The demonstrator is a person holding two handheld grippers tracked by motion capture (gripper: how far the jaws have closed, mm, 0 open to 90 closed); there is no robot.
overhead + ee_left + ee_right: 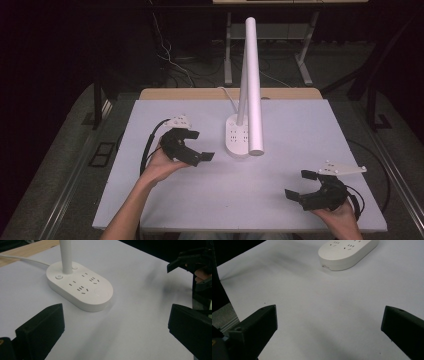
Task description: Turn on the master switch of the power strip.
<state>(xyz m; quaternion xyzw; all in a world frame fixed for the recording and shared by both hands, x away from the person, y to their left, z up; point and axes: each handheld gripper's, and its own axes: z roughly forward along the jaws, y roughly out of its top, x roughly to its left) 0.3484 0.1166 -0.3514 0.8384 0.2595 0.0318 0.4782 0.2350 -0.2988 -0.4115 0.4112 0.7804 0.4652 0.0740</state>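
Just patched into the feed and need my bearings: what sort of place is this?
Probably a lab or workshop data-collection station, not a home: a bare white table under a white desk lamp with sockets in its base, loose cables on the floor behind, and metal bench legs in a dark room.

The lamp base is sitting on the table near its middle, slightly toward the far edge, with the lamp arm leaning out over it toward you. Your left gripper is hovering just left of the base, its jaws spread and pointing at it. Your right gripper is hanging near the table's near right corner, well apart from the base, jaws spread too.
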